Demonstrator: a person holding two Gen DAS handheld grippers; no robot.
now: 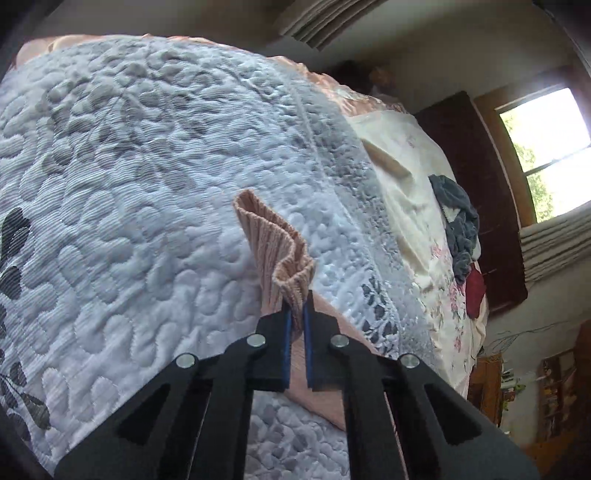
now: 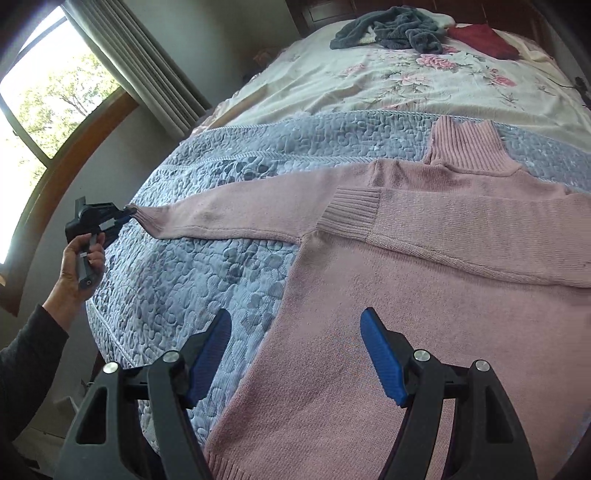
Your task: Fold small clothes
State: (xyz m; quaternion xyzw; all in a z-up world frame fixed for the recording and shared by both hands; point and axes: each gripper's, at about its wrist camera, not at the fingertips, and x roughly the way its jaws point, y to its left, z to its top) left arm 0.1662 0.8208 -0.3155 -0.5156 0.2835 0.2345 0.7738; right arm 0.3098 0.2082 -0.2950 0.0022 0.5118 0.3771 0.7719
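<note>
Pink sweater (image 2: 424, 295) lay flat on the quilt (image 2: 207, 280) across the bed (image 2: 369, 96), collar toward the headboard end. One sleeve was folded over the chest; the other stretched out toward the window-side edge. L gripper (image 1: 297, 310) was clamped tight on that sleeve's ribbed cuff (image 1: 275, 254), lifting it w/ the cuff bunched up above the fingers. A hand (image 2: 79, 266) held it near the bed's edge. R gripper (image 2: 295, 347) was wide apart, holding nothing, above the sweater's lower body. Grey clothes (image 2: 391, 31) & a red item (image 2: 480, 38) sat by the headboard.
</note>
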